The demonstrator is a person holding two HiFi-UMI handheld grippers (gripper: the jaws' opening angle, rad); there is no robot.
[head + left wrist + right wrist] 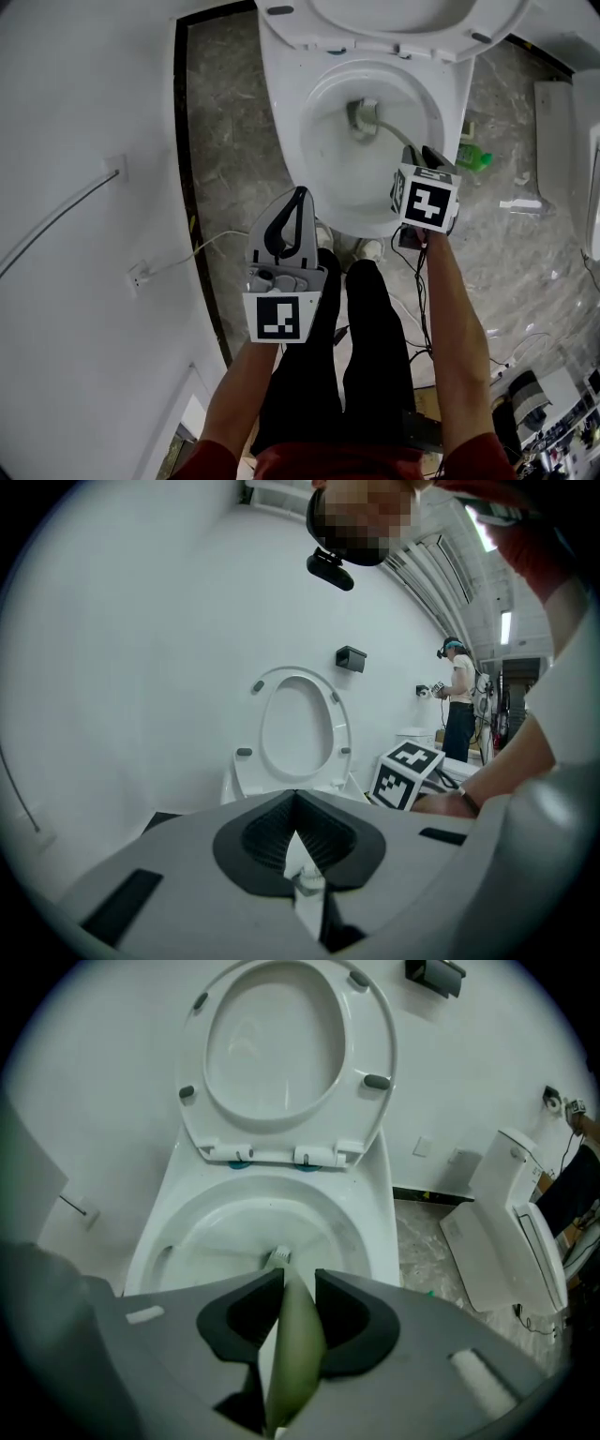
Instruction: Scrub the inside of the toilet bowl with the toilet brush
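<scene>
We're clamping the toilet brush (295, 1354) handle in the right gripper (298, 1281). Its long axis is running forward and down from the jaws, head sitting at the toilet bowl (216, 1227) bottom. Left gripper (295, 797) is idling closed and empty off the front rim (right is nearer). Bowl walls are leaving sweep room all round.

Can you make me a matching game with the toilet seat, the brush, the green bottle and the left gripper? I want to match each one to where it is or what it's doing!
Things:
1. white plastic toilet seat
2. toilet brush with a pale green handle
3. small green bottle
4. left gripper

Places or states:
A. on the grey stone floor
B. jaws shut on nothing
C. tipped up
D. held by the right gripper, head down in the white toilet bowl

Pairs: 1-C, 2-D, 3-A, 4-B.
</scene>
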